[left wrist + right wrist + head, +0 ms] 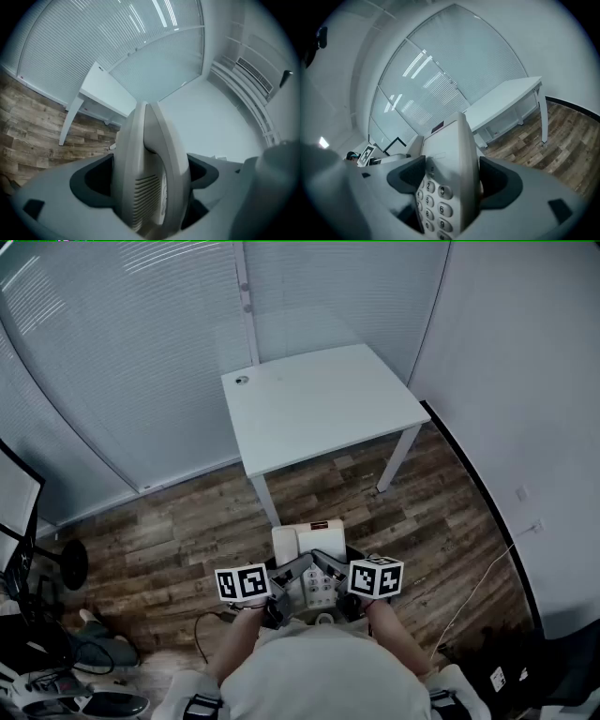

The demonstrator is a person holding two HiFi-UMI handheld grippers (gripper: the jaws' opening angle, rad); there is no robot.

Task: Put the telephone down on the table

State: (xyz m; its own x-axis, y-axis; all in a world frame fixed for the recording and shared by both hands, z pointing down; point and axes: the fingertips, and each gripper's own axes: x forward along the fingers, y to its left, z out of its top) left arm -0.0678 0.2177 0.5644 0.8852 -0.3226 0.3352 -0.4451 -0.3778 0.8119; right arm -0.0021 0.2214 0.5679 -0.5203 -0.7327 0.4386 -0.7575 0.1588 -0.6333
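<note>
Close to our chest we hold the telephone (309, 545) in the air, left gripper (147, 180) clamped on one side, right gripper (452, 178) clamped on the other. It looks hard, smooth, maybe slippy, so gripping both sides seems best. The tabletop (319, 409) stands well ahead.

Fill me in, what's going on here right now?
A person holds a beige telephone up in the air, clamped from both sides: the left tongs grip its handset side, the right tongs its keypad side. It sits close to the person's body, above the wooden floor. The white table stands ahead, apart from them, so the telephone is not yet set down.
</note>
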